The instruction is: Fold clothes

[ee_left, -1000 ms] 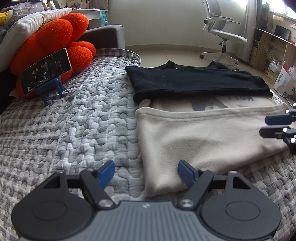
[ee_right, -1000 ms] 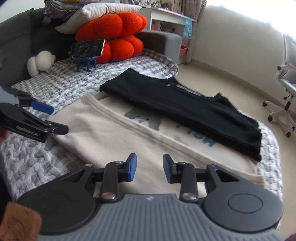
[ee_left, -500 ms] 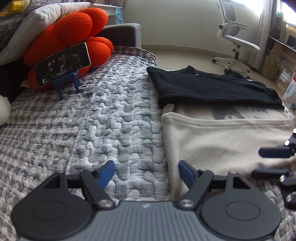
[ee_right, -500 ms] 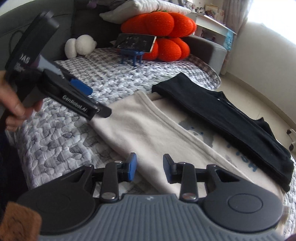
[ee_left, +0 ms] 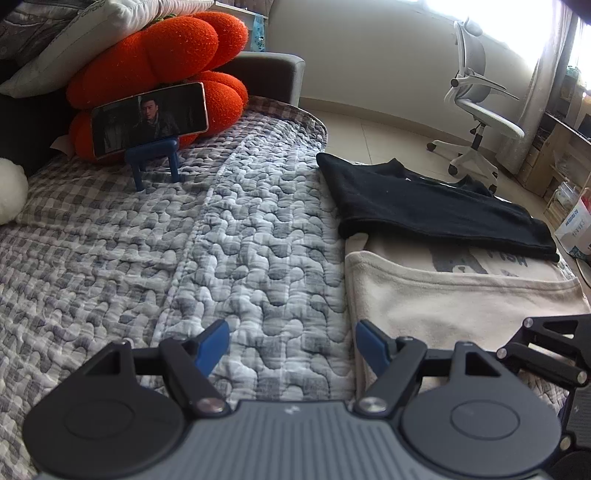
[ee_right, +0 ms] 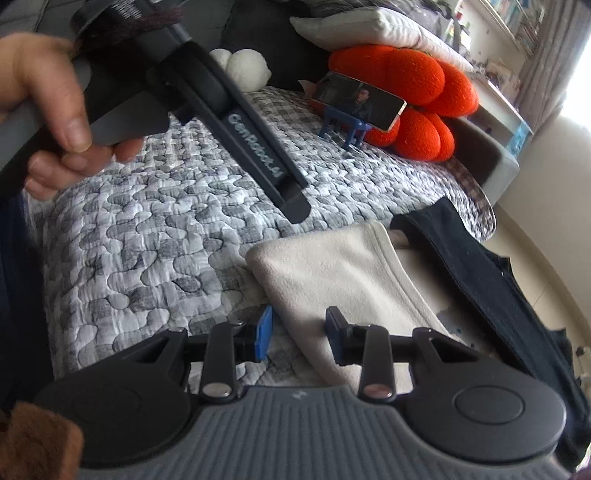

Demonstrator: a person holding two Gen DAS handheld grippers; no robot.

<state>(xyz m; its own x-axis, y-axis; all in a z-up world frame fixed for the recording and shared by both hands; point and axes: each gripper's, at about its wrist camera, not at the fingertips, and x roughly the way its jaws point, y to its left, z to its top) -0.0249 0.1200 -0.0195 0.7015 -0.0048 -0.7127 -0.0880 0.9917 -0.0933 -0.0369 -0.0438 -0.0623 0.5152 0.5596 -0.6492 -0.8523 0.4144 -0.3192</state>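
The bed [ee_left: 229, 236] carries everything, spread with a grey quilted cover [ee_right: 155, 236] that shows bare across its left side. At its head an orange flower-shaped cushion [ee_left: 162, 55] leans under a pale pillow [ee_left: 85, 33]. Beyond the bed's far edge a white office chair [ee_left: 476, 110] stands on the floor.

The beige garment [ee_left: 454, 302] lies flat on the right part of the bed, its near half folded over so a hemmed edge runs across it; a dark print shows on the layer beneath. The black garment [ee_left: 424, 206] lies folded just beyond it, its near edge overlapping the beige cloth.

My left hand-held gripper [ee_left: 291, 343] hangs low over the quilt with its jaws wide apart and nothing between them; its right blue pad sits over the beige garment's left edge. My right hand-held gripper [ee_right: 297, 338] is also open and empty, straddling the near corner of the beige garment. My left hand [ee_right: 44, 110] grips its handle.

A phone [ee_left: 149, 118] stands on a small blue stand [ee_left: 155, 162] in front of the cushion.
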